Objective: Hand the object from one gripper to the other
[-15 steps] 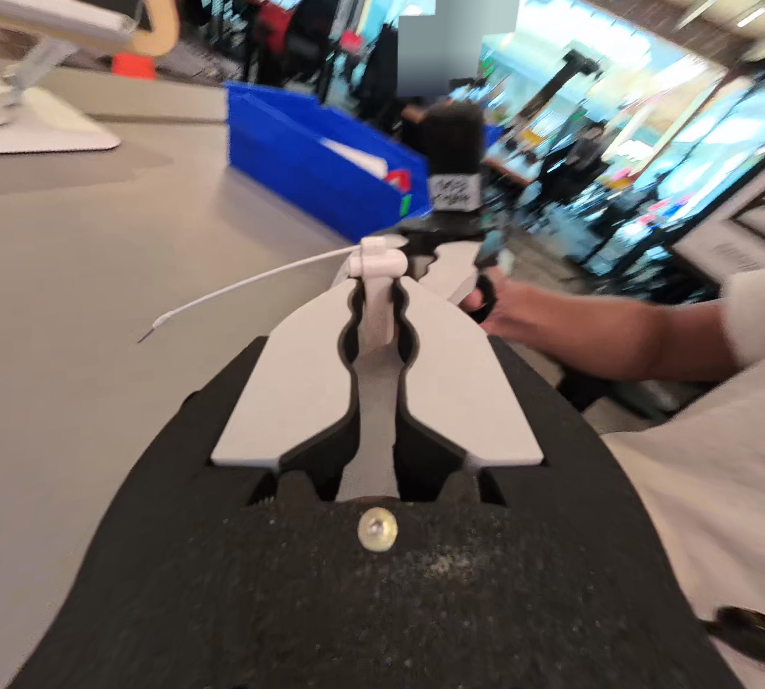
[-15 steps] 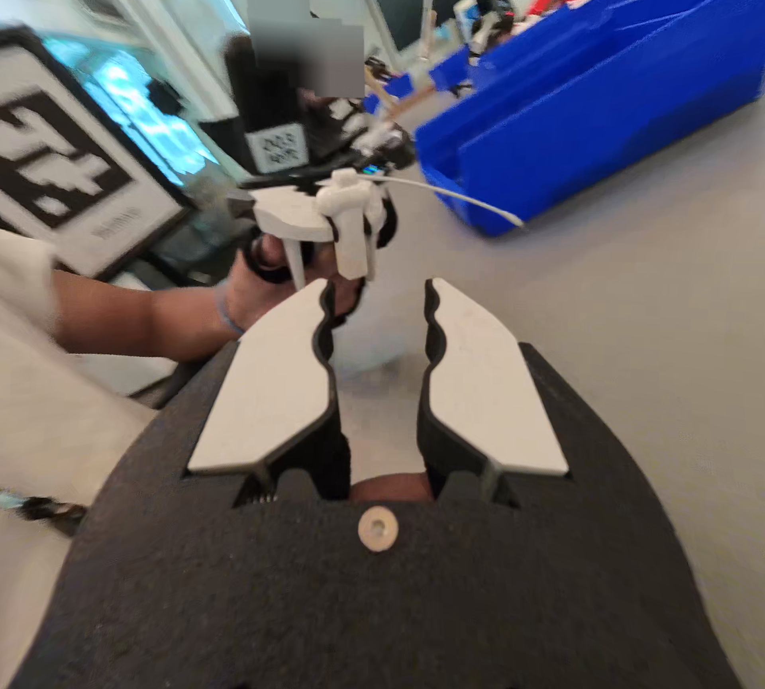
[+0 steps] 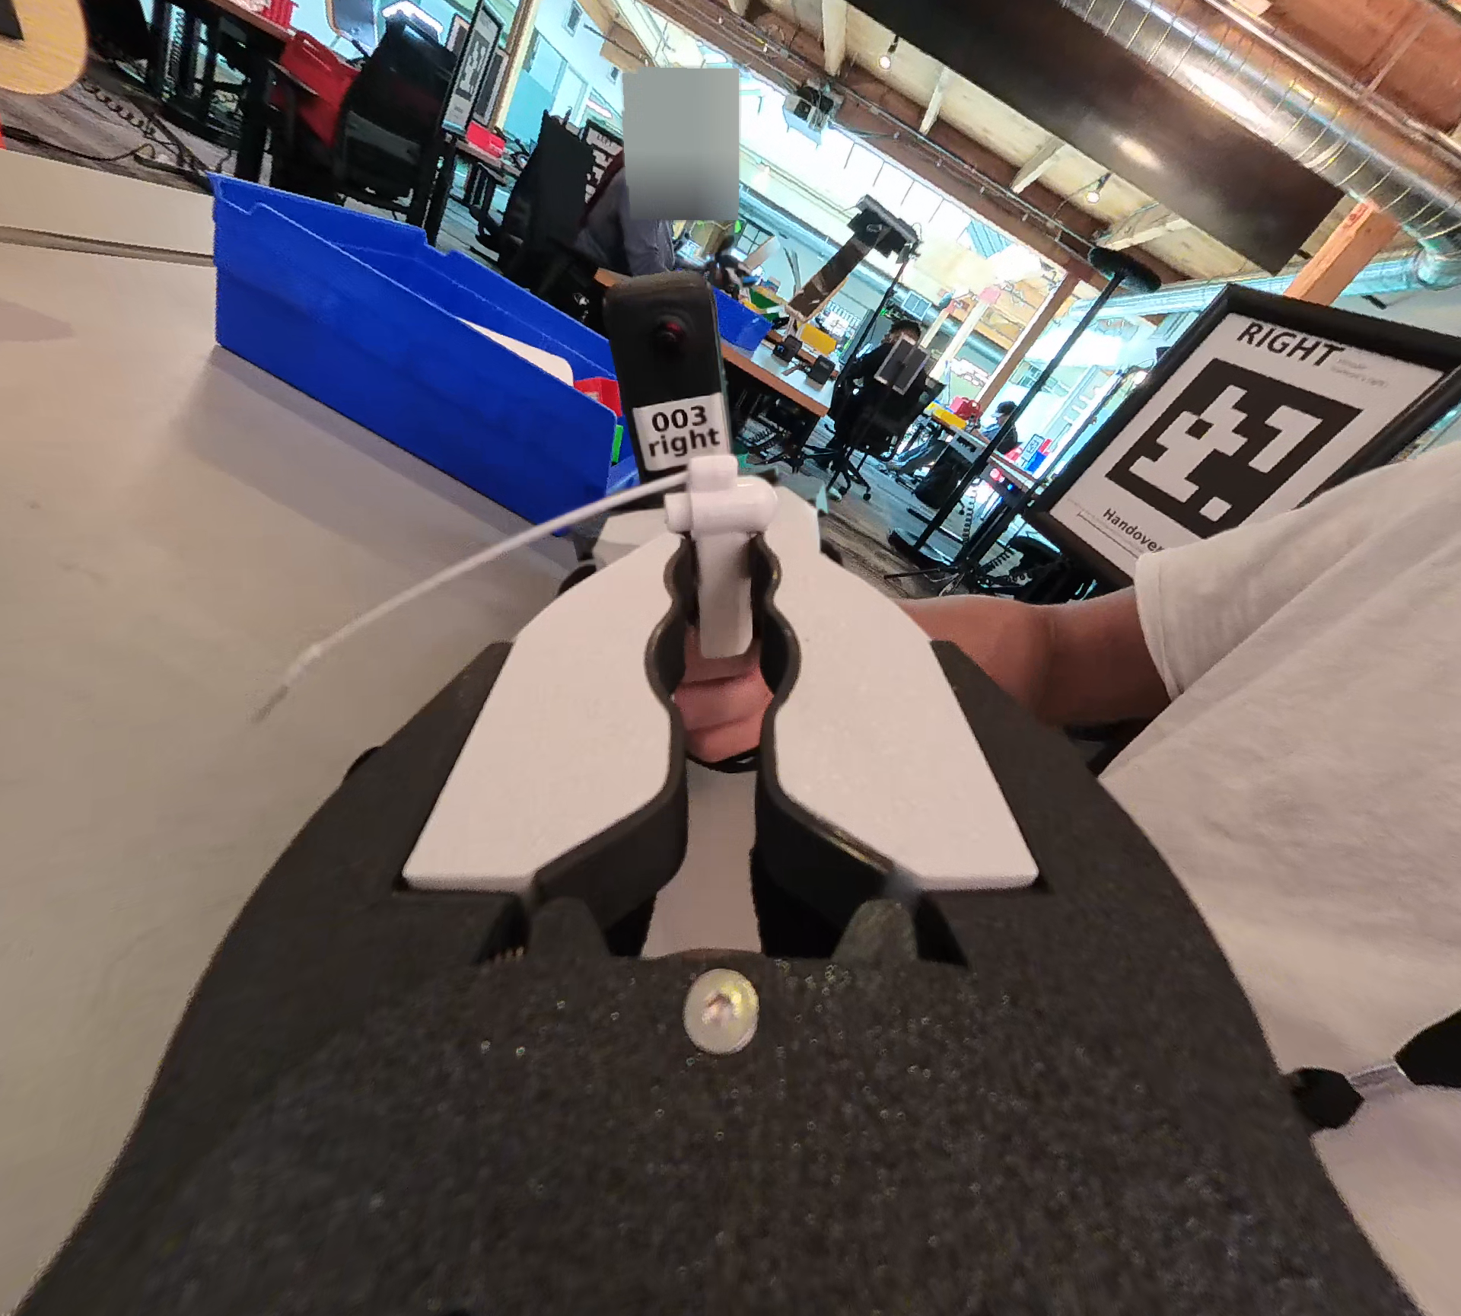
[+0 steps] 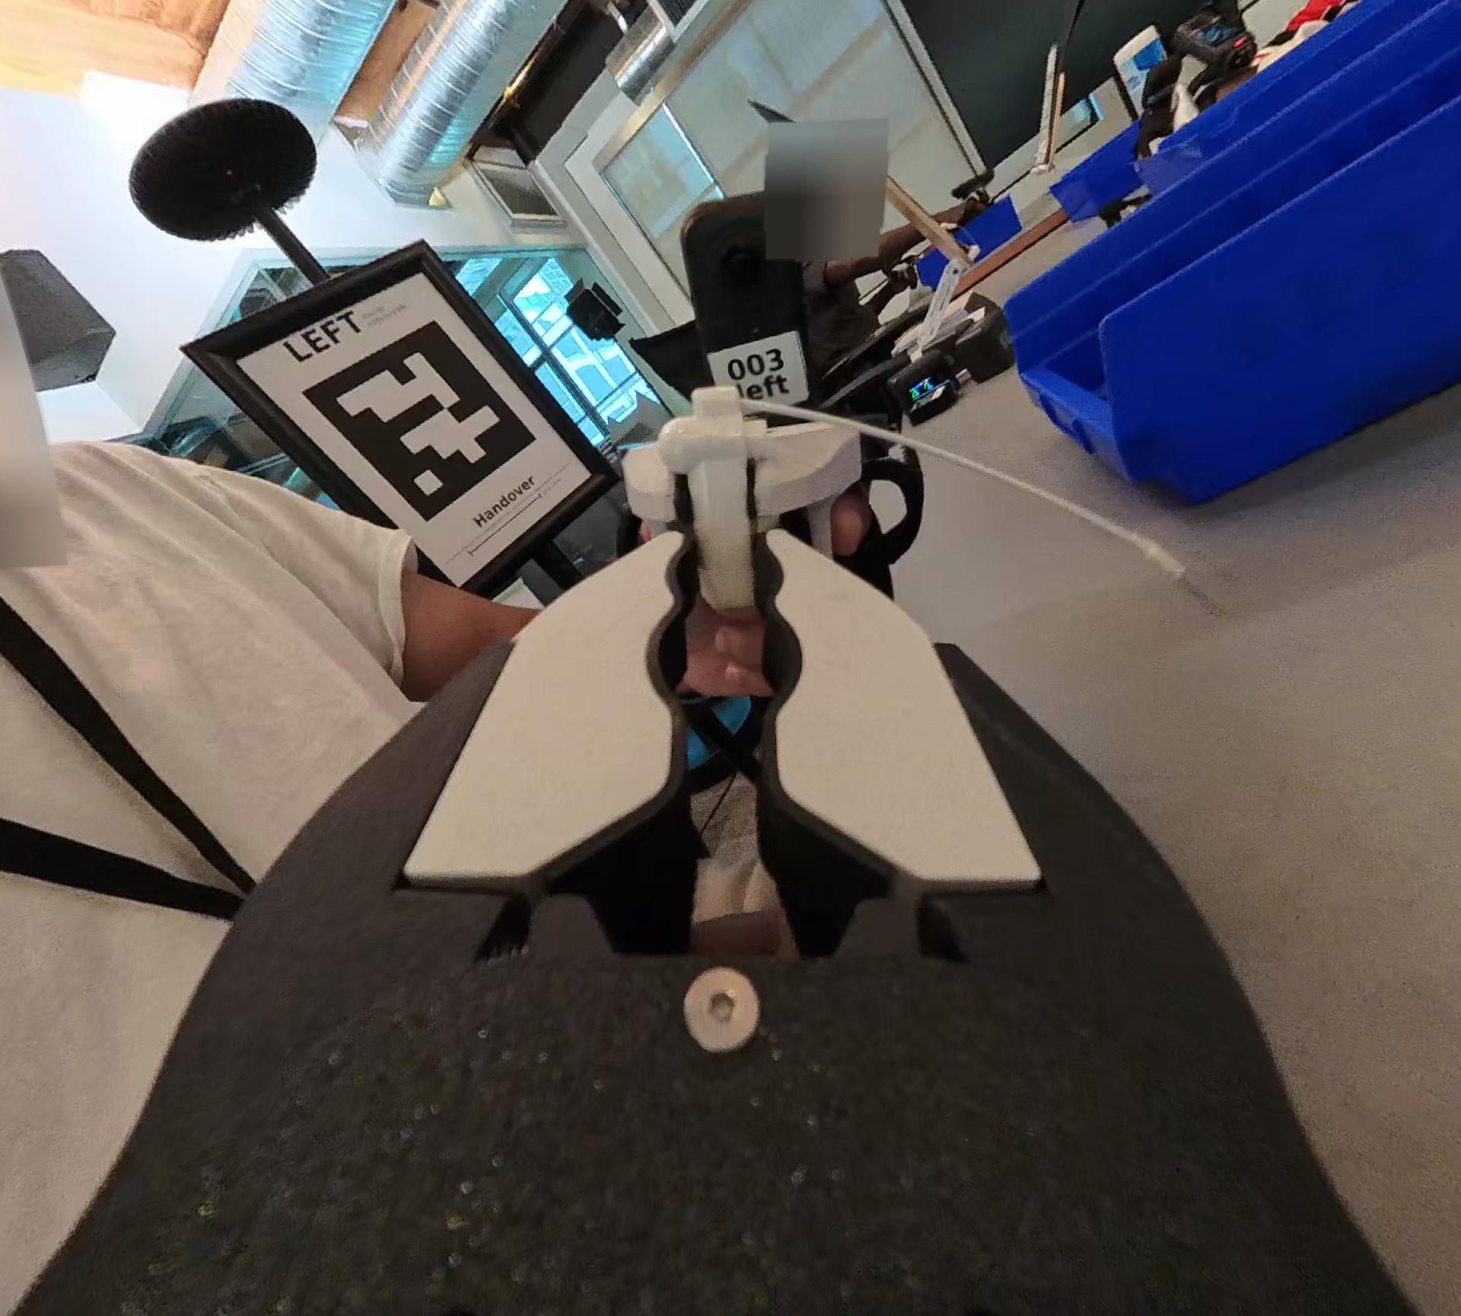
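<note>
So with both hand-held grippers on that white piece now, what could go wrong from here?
1. Both the left hand-held gripper and the right hand-held gripper pinch the white plastic piece near their fingertips; a release that is badly timed could drop it.
2. Its thin white tail sticks out sideways and might snag.

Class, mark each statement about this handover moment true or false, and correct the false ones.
1. Both grippers have their jaws closed on the small white plastic T-shaped piece. True.
2. A thin white cord trails from the piece. True.
3. The piece lies flat on the grey table. False: it is held above it.
4. The open-topped bin on the table is red. False: it is blue plastic.
5. The right gripper is wide open. False: it is closed on the piece, facing the left gripper.
</note>
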Demonstrator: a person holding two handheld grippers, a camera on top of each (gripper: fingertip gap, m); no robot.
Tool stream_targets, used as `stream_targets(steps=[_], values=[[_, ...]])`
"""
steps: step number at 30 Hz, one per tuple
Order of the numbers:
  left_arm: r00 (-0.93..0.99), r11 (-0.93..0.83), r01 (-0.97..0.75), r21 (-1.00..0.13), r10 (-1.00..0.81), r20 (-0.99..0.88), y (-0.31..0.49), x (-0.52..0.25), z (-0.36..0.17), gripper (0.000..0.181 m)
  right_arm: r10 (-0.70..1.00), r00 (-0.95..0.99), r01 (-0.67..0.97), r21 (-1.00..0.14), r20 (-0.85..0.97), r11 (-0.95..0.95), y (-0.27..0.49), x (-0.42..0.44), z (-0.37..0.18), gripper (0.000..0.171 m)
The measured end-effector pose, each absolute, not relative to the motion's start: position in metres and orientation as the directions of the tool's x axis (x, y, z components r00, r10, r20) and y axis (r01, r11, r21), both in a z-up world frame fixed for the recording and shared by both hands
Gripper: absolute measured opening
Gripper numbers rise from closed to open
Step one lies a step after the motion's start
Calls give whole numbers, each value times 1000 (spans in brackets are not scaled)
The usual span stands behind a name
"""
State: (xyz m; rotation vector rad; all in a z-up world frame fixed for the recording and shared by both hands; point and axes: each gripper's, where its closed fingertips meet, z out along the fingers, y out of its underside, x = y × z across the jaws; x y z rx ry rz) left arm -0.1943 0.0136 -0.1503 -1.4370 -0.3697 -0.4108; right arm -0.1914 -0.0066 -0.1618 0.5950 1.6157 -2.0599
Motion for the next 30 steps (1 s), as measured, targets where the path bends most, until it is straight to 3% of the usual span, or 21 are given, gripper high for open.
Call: stream_targets(steps=[4,9,12,15,18,23,24,30], values=[[887,58,461,-885,4,462,15,-197,-158,13,-61,-803,595,-789,-593,-153,-5,-194,-170,13],[888,34,445,-895,111,446,9,-212,-166,25,156,-858,477,-872,-489,-109,4,-212,-182,13],[882,-27,420,-907,246,401,1,-227,-181,29,456,-861,280,-959,-226,53,21,-236,-197,13],[872,-71,414,-908,318,372,-2,-235,-192,32,646,-740,78,-930,188,359,38,-254,-209,13],[859,-60,425,-903,341,381,2,-236,-193,32,663,-627,-17,-858,409,514,33,-253,-207,13],[821,13,491,-871,326,468,5,-239,-190,27,621,-570,-102,-796,538,596,5,-241,-205,13],[809,46,517,-855,302,505,3,-239,-188,14,617,-565,-107,-791,547,603,2,-240,-204,13],[776,40,581,-813,273,568,-4,-241,-194,13,629,-644,-73,-853,437,517,-7,-238,-212,13]])
